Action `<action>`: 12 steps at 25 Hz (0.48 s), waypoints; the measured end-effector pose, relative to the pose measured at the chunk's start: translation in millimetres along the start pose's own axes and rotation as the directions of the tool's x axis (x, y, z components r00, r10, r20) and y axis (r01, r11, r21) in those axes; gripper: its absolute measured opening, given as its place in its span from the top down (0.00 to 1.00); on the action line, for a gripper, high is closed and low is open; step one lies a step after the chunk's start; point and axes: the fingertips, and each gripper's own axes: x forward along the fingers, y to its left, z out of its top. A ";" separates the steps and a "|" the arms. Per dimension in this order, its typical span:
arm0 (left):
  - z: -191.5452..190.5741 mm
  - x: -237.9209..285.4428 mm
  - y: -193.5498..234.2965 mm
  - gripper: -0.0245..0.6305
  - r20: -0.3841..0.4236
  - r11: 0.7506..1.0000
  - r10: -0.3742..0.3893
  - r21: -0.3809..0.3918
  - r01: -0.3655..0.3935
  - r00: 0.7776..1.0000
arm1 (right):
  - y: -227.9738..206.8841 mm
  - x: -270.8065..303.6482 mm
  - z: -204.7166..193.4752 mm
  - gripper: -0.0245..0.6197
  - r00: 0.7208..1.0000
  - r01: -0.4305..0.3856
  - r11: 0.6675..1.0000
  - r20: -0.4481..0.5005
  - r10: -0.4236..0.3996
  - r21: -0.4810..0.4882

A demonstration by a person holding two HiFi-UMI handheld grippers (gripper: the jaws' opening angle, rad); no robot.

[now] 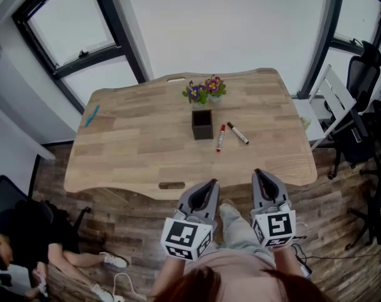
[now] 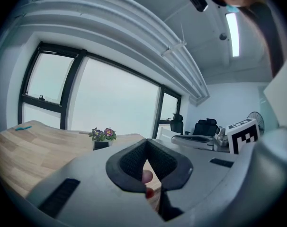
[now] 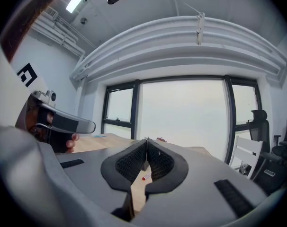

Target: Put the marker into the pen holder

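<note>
Hair and shoulders fill the bottom edge of the head view, with both grippers just above them, held short of the table's (image 1: pixel 134 162) near edge and over the wood floor.

- left gripper (image 1: pixel 207 189): its own view shows the jaw tips touching. Only a V-shaped gap opens lower down and nothing is clamped. A pinkish blob with a red spot shows through that gap; can't tell what it is.
- right gripper (image 1: pixel 262 178): same state, tips pressed together and nothing held. A strip of tabletop and the red marker (image 3: pixel 144 177) show through its lower gap.
- 2 grippers sit side by side, apart, both pointing toward the table.

On the table:
- pen holder (image 1: pixel 202 124): black, square, upright, near the middle.
- red marker lies flat just right of the holder, not touching it, roughly in line with the person's view.
- dark marker (image 1: pixel 237 133) lies flat just right of the red one, angled. Their far ends sit close together, making a V.
- Neither marker is in the holder.
- flowers (image 1: pixel 204 90): purple and pink, right behind the holder.
- blue item (image 1: pixel 91 115): small, near the left edge, well apart from everything else.

Office chairs (image 1: pixel 360 106) stand right of the table. Another person (image 1: pixel 27 238) is low down at the bottom left.
</note>
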 end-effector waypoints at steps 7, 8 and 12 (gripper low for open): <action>7.7 22.9 6.0 0.96 -0.004 1.000 -0.002 0.011 0.002 1.000 | -13.7 21.0 -0.3 0.96 1.000 -0.005 0.999 0.008 0.005 0.037; 8.6 26.6 6.7 0.96 -0.007 1.000 -0.004 0.014 0.004 1.000 | -15.5 24.3 -0.9 0.96 1.000 -0.006 0.999 0.007 0.005 0.039; 12.0 41.6 10.3 0.96 -0.019 1.000 -0.011 0.018 0.011 1.000 | -22.9 38.0 0.0 0.96 1.000 -0.011 0.999 0.007 0.011 0.047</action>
